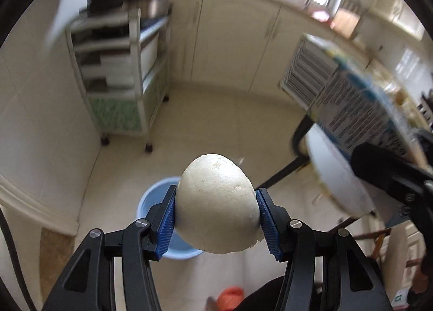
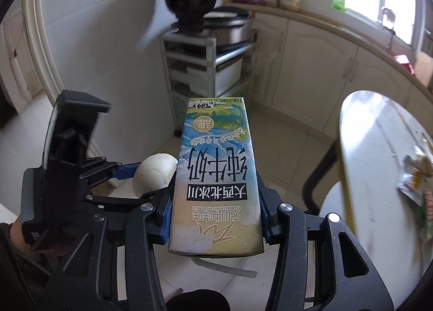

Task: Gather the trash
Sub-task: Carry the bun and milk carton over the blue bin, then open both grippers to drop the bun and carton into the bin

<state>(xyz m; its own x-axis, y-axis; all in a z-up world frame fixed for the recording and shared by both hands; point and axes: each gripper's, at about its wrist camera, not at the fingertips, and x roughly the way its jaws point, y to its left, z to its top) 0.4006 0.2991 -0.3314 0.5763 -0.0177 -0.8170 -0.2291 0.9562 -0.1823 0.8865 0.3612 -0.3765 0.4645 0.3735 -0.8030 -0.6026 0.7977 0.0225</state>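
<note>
My left gripper (image 1: 216, 216) is shut on a pale half steamed bun (image 1: 216, 202), held in the air above a light blue bin (image 1: 151, 197) on the floor. The bun also shows in the right wrist view (image 2: 154, 173), to the left of the right gripper. My right gripper (image 2: 215, 216) is shut on a blue and green milk carton (image 2: 216, 175), held upright in the air. The carton shows blurred at the right of the left wrist view (image 1: 351, 94).
A round white table (image 2: 379, 148) stands at the right with wrappers (image 2: 416, 175) on it. A metal shelf rack (image 2: 205, 72) with a rice cooker (image 2: 230, 26) stands against the wall. Cream cabinets (image 1: 230, 40) run along the back. An orange thing (image 1: 230, 294) lies low on the floor.
</note>
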